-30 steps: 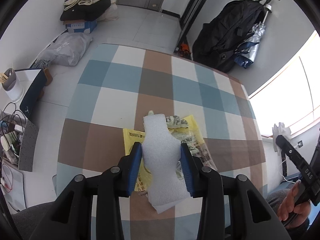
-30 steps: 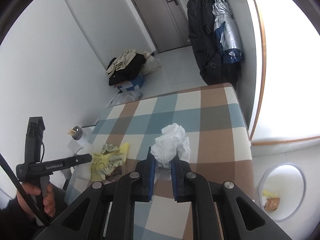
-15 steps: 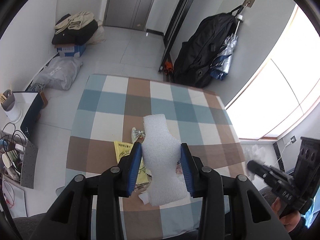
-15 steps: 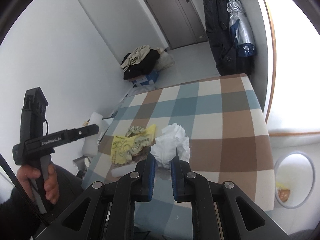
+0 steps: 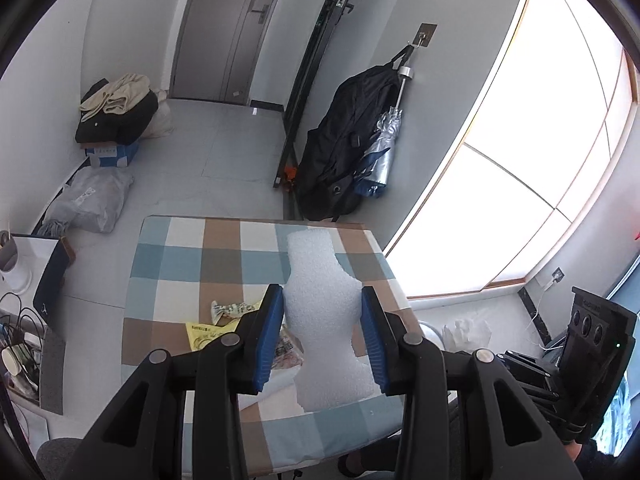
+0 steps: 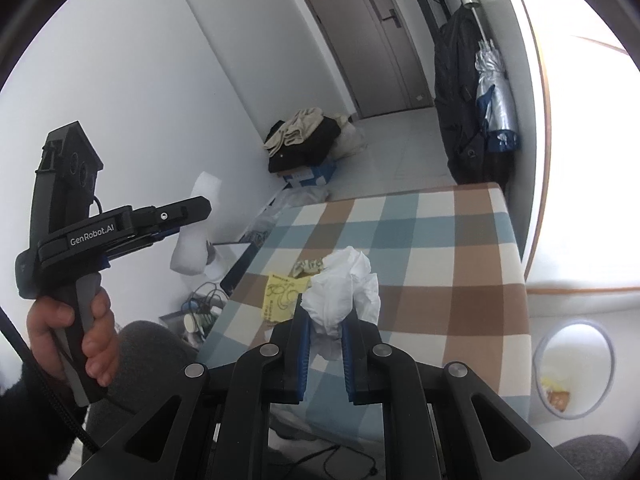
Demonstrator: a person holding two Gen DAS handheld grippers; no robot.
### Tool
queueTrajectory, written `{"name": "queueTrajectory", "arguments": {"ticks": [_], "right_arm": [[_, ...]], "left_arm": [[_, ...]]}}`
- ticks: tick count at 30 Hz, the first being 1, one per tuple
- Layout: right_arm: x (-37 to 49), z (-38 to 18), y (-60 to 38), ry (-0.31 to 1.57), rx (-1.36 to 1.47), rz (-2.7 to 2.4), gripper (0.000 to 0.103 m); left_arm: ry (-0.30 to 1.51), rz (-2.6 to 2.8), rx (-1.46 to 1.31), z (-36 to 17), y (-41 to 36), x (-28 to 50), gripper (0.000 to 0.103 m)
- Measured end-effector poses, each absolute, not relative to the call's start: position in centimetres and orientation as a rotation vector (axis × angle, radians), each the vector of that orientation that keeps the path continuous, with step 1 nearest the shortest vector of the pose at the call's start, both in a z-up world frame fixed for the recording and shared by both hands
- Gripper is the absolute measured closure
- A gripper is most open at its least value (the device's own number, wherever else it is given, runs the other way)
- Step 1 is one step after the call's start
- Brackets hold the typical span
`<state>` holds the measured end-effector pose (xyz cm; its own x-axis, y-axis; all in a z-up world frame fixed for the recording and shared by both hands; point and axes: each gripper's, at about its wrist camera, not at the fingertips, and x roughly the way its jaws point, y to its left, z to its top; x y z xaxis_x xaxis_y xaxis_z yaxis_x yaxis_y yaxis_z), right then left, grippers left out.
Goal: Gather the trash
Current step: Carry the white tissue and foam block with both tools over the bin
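While the left gripper [image 5: 322, 312] hung above the checked table [image 5: 224, 256], its blue pads were clamped on a white foam sheet [image 5: 320, 300], which stood up between them and reached past their tips. Below and left of that claw, a yellow printed wrapper [image 5: 204, 330] and a crumpled scrap of printed paper [image 5: 230, 309] lay on the cloth, touching each other. In the right wrist view a hand [image 6: 76, 332] gripped that tool's handle at the far left, the foam showing white beyond its fingers.

Further right, the right gripper [image 6: 325, 322] was closed tight on a crumpled white tissue [image 6: 344, 284], whose wad bulged above the narrow gap between its pads. Ahead and left of this claw the same yellow wrapper rested on the table. Below and well to the right of it, beside the table's edge, stood a round white bin [image 6: 574, 372] with some yellow and brown scraps inside.
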<state>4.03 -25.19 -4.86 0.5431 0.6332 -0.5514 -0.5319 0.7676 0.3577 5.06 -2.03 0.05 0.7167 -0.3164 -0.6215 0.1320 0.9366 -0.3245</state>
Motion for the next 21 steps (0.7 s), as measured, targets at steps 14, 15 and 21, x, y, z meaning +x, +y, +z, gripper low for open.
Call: {"name": "queueTrajectory", "arguments": {"ticks": [14, 15, 21], "right_arm": [[2.8, 1.1, -35.4, 0.597, 0.209, 0.505, 0.09], [2.8, 1.2, -36.4, 0.596, 0.218, 0.485, 0.09], [2.4, 0.7, -42.5, 0.609, 0.258, 0.358, 0.09]], "left_arm": [[0.707, -0.434, -0.196, 3.1, -11.4, 7.2, 0.07], [0.713, -0.446, -0.192, 3.1, -12.2, 7.5, 0.07], [0.764, -0.546, -0.184, 2.7, -17.3, 9.2, 0.07]]}}
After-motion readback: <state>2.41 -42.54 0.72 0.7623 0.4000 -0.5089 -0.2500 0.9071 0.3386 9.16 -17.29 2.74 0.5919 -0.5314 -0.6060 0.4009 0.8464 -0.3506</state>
